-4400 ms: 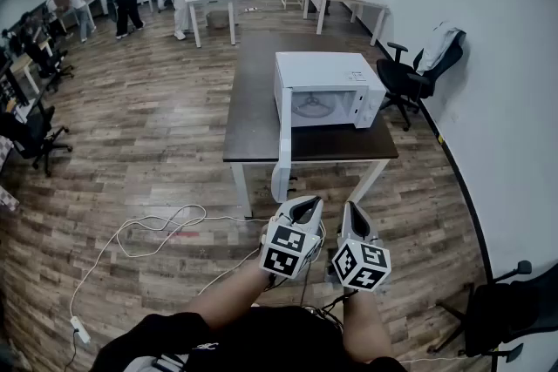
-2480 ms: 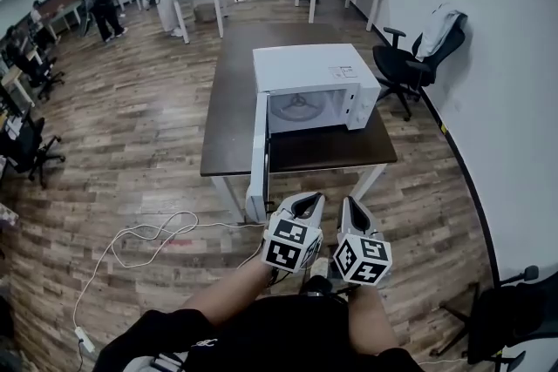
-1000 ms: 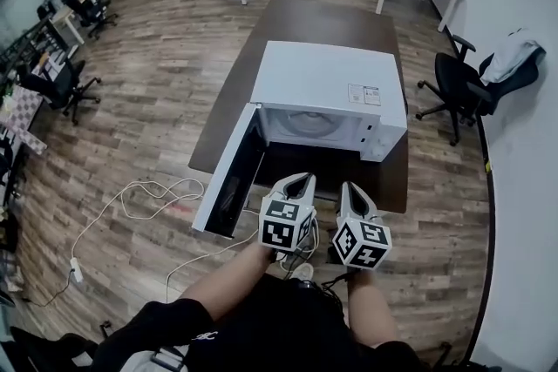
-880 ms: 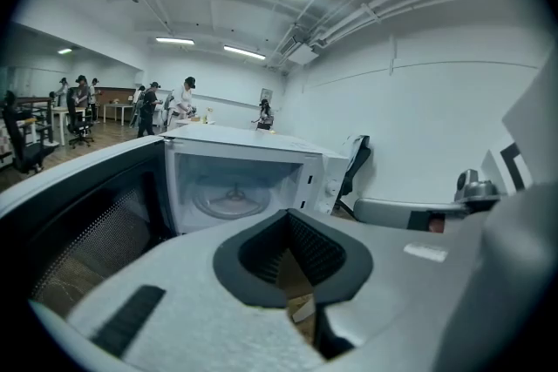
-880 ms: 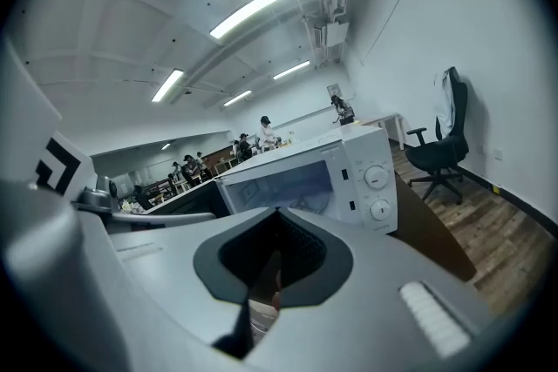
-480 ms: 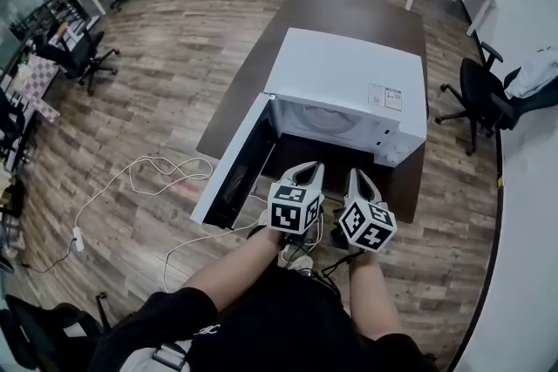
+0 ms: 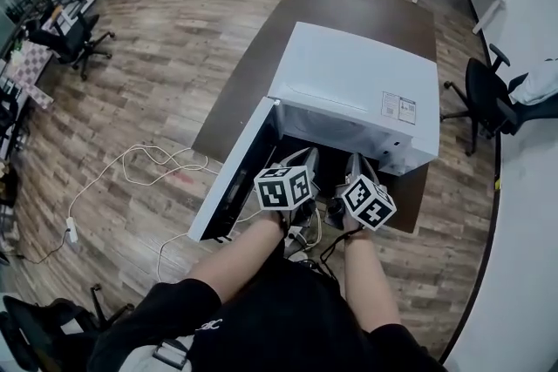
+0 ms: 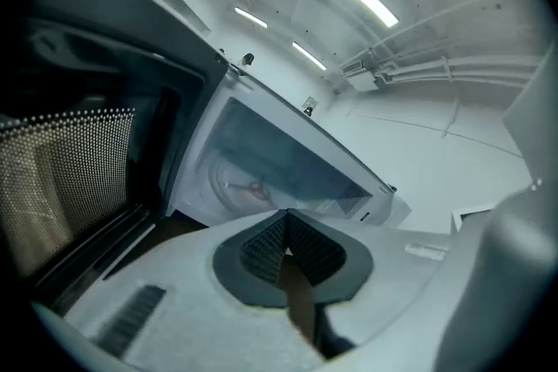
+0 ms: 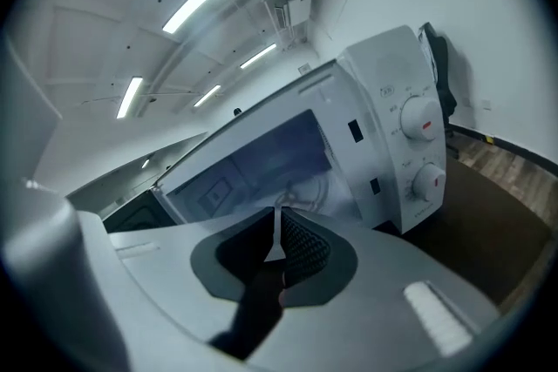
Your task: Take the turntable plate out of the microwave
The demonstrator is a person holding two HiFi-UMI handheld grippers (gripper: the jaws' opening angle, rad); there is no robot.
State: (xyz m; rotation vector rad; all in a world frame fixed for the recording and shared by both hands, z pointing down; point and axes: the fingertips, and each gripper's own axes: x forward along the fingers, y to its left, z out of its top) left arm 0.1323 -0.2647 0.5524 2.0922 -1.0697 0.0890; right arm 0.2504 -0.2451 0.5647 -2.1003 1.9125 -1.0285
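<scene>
From the head view, the white microwave (image 7: 357,78) sits on a dark table (image 7: 349,0) with its door (image 7: 234,179) swung open to the left. Its top hides the inside of the cavity, and the marker cubes cover most of the left gripper (image 7: 301,157) and the right gripper (image 7: 353,161), both held side by side at the cavity's mouth. In the left gripper view, the turntable plate (image 8: 248,187) lies flat on the cavity floor, dim and blurred, with its lower edge cut off behind the gripper. This gripper's pads are pressed together with nothing between them. In the right gripper view, only a pale arc of the plate shows inside the cavity, left of the two dials (image 9: 421,119). Its jaws have just been opening and stand a narrow slit apart, pinching nothing and touching nothing.
</scene>
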